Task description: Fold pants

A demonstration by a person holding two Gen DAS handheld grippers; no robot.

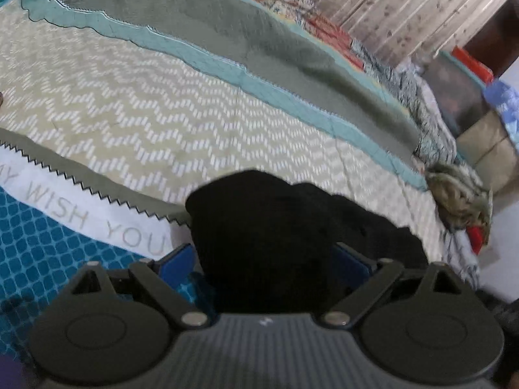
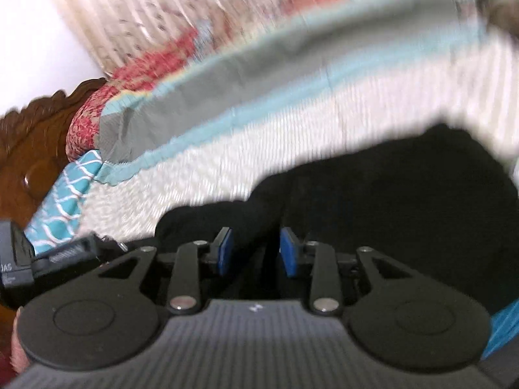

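The black pants (image 1: 259,220) lie bunched on the patterned bedspread (image 1: 162,113). In the left wrist view my left gripper (image 1: 264,256) is shut on a thick wad of them; the cloth fills the space between the blue pads (image 1: 178,259) and hides the fingertips. The right wrist view is blurred. There the pants (image 2: 389,194) spread to the right over the bedspread (image 2: 259,149). My right gripper (image 2: 256,249) stands open, with a dark fold of the pants running loosely between its blue pads (image 2: 225,249).
A grey and teal quilt band (image 1: 292,58) crosses the bed behind the pants. A furry bundle (image 1: 460,201) sits at the bed's right edge, with boxes (image 1: 470,97) and a curtain (image 1: 405,0) beyond. A carved wooden headboard (image 2: 29,149) stands at the left.
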